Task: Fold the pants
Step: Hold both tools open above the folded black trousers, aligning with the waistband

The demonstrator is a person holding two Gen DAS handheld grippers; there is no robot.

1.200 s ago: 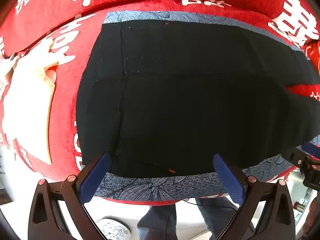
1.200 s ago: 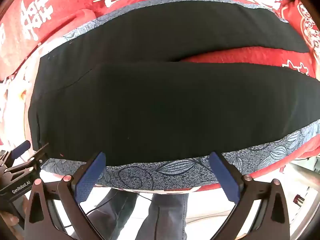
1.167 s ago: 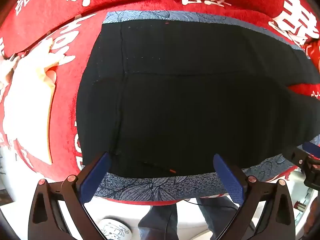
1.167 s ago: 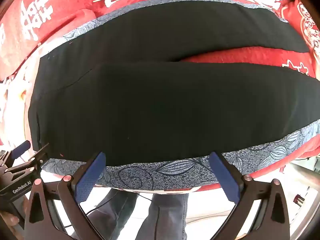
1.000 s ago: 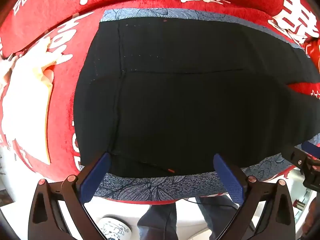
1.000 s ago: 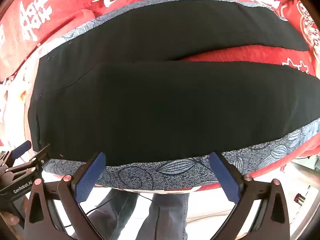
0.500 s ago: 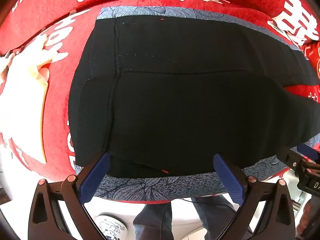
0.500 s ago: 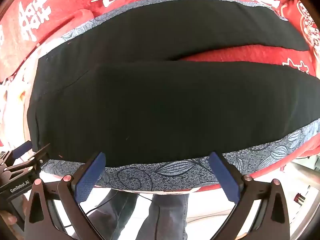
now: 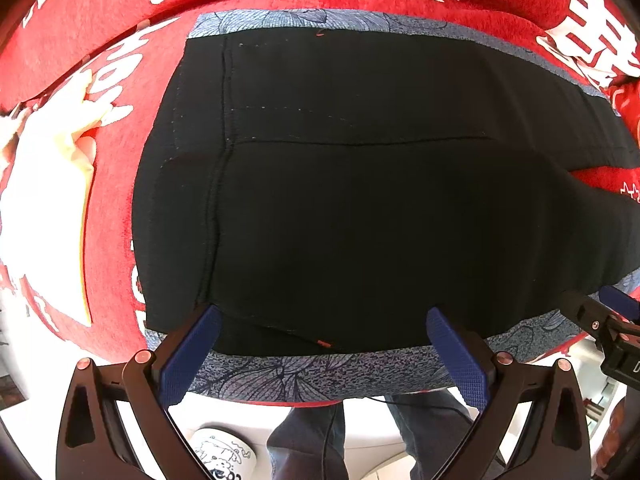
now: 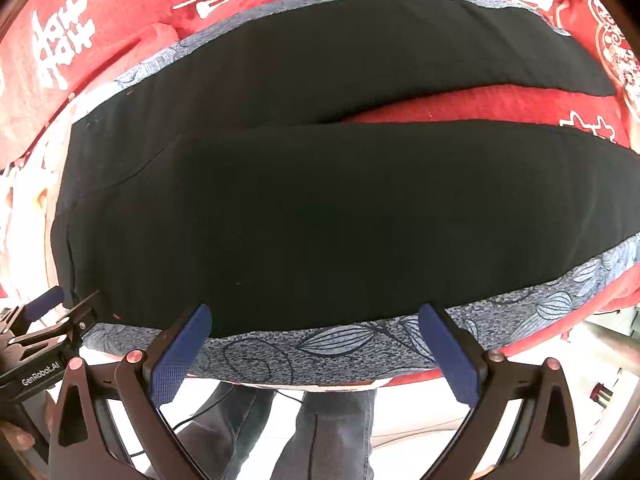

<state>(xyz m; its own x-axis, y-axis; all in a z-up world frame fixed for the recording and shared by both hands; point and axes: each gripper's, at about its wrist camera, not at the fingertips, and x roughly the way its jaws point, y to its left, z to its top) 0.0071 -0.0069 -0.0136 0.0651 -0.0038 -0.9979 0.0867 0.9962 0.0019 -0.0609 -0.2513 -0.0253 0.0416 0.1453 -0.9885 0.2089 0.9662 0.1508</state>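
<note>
Black pants (image 9: 360, 200) with grey patterned side bands lie flat on a red cloth, waist end to the left and legs running right. In the right wrist view the two legs of the pants (image 10: 340, 208) split apart toward the right, with red cloth between them. My left gripper (image 9: 324, 346) hangs open over the near side band at the waist end, nothing between its blue pads. My right gripper (image 10: 316, 338) is open too, at the near edge of the front leg. Each gripper shows at the edge of the other's view.
The red cloth (image 9: 112, 60) with white characters covers the table. A cream-white cloth (image 9: 44, 184) lies left of the waist. Below the table's near edge are a person's legs (image 10: 320, 432) in dark jeans, a cable and a printed white cup (image 9: 224, 454).
The left gripper has shifted slightly left and forward, so the pants sit a little further right and lower in its view. The right gripper has barely moved. Both stay open.
</note>
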